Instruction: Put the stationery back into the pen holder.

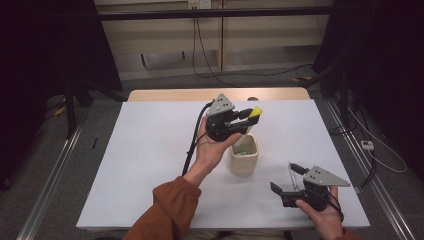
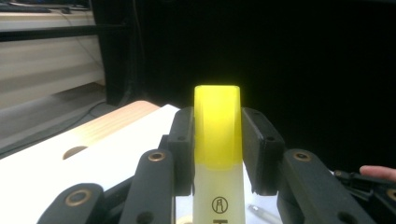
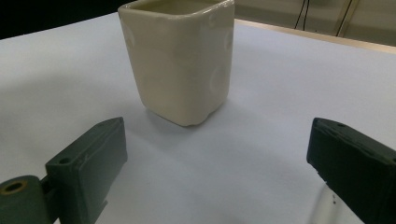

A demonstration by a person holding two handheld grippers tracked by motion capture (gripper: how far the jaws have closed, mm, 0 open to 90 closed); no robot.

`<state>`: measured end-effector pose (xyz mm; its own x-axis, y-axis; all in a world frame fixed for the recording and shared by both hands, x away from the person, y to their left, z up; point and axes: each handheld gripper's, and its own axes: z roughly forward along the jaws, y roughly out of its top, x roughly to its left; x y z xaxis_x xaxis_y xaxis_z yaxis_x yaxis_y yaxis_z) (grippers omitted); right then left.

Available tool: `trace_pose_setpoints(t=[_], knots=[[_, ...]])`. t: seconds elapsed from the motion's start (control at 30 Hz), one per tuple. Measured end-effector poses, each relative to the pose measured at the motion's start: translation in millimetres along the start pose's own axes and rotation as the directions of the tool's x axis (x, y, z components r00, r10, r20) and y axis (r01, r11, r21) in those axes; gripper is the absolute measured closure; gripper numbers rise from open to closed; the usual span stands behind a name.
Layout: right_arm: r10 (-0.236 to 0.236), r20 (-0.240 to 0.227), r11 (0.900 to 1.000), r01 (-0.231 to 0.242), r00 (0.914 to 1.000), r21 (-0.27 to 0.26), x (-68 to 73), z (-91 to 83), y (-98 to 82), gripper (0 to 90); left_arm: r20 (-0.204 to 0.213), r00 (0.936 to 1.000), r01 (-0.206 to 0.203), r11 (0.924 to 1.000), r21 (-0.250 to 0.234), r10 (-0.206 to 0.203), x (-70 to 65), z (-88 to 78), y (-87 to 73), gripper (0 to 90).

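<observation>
1. The left gripper (image 1: pixel 244 116), at the centre of the high view, has its jaws clamped on a highlighter (image 1: pixel 254 113) with a yellow cap; in the left gripper view both pads press the cap's sides and the pale barrel (image 2: pixel 219 196) runs down between them
2. The cream cup (image 1: pixel 244 156) stands just below that gripper in the high view, with something small and greenish already inside it
3. The step in hand looks like bringing the highlighter over the cup: centre the barrel on the opening, tip it end-down, lower it past the rim, then let go, so the cup is not knocked
4. The left hand (image 1: pixel 212 145) holds its gripper from beneath, palm up, forearm rising from bottom centre, jaws pointing to the right of the frame
5. The right gripper (image 1: pixel 286 178) rests low at lower right, its jaws wide apart and empty, aimed at the cup (image 3: pixel 180 60); a thin pen-like thing (image 1: pixel 290 174) lies beside it
</observation>
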<state>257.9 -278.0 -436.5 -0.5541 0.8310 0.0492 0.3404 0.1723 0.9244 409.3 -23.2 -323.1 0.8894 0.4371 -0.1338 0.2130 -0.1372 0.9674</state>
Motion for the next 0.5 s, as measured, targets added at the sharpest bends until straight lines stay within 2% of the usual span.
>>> trace_pose_setpoints(t=[0.3, 0.37, 0.5], knots=[[-0.001, -0.003, 1.000, 0.001, 1.0000, 0.000, 0.1, 0.0, -0.1, 4.6, -0.003, 1.0000, -0.003, 0.9995, 0.033, 0.003, 2.7, 13.0, -13.3, 67.3], [-0.001, -0.004, 1.000, 0.001, 1.0000, -0.001, 0.1, 0.0, 0.0, 4.6, 0.002, 0.9999, -0.015, 0.9987, 0.048, 0.015, 3.8, 14.6, -17.0, 67.3], [0.000, -0.004, 1.000, 0.000, 1.0000, 0.000, -0.1, -0.2, -0.1, 4.6, -0.011, 0.9999, -0.001, 0.9981, 0.061, 0.001, 6.7, 15.9, -24.1, 67.3]])
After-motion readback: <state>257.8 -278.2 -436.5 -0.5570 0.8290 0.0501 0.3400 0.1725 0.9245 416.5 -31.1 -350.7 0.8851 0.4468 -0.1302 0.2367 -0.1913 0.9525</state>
